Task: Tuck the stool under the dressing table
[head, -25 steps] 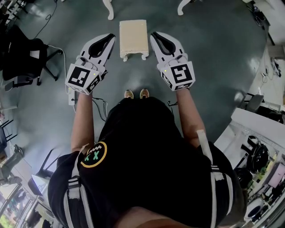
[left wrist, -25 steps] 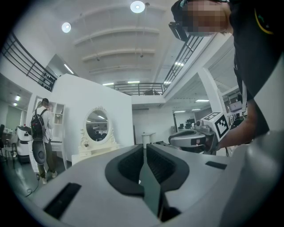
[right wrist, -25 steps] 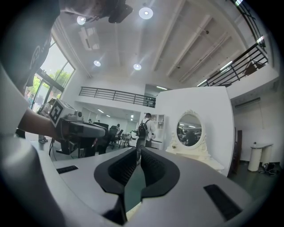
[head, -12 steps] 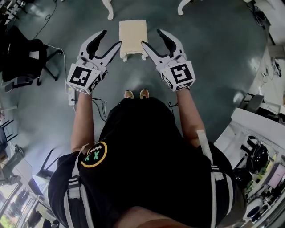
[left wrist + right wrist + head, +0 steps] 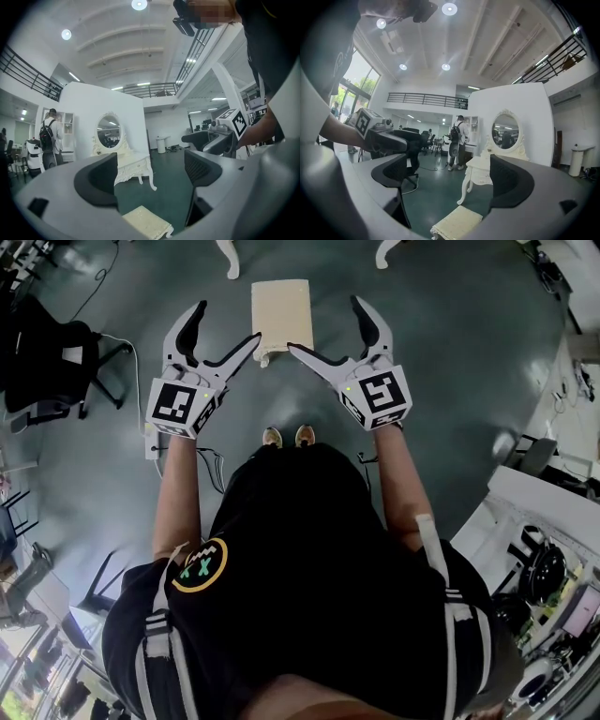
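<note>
Head view: stool (image 5: 281, 315) on the floor ahead of my feet, short of the dressing table (image 5: 230, 259) legs, office chair (image 5: 52, 352) off left. Left gripper (image 5: 228, 322) and right gripper (image 5: 324, 324) both spread wide, empty. Left gripper view: stool low between my jaws, untouched. Right gripper view: same, a person (image 5: 457, 136) beyond the table. 1 second ago both were clenched; they've just been opening.

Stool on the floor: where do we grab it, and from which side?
Likely the stool by the left and right edges of its flat seat, coming down from the near side: it stands upright, with the dressing table beyond. The left gripper and right gripper, jaws just opened and empty, hang either side above it.
</note>
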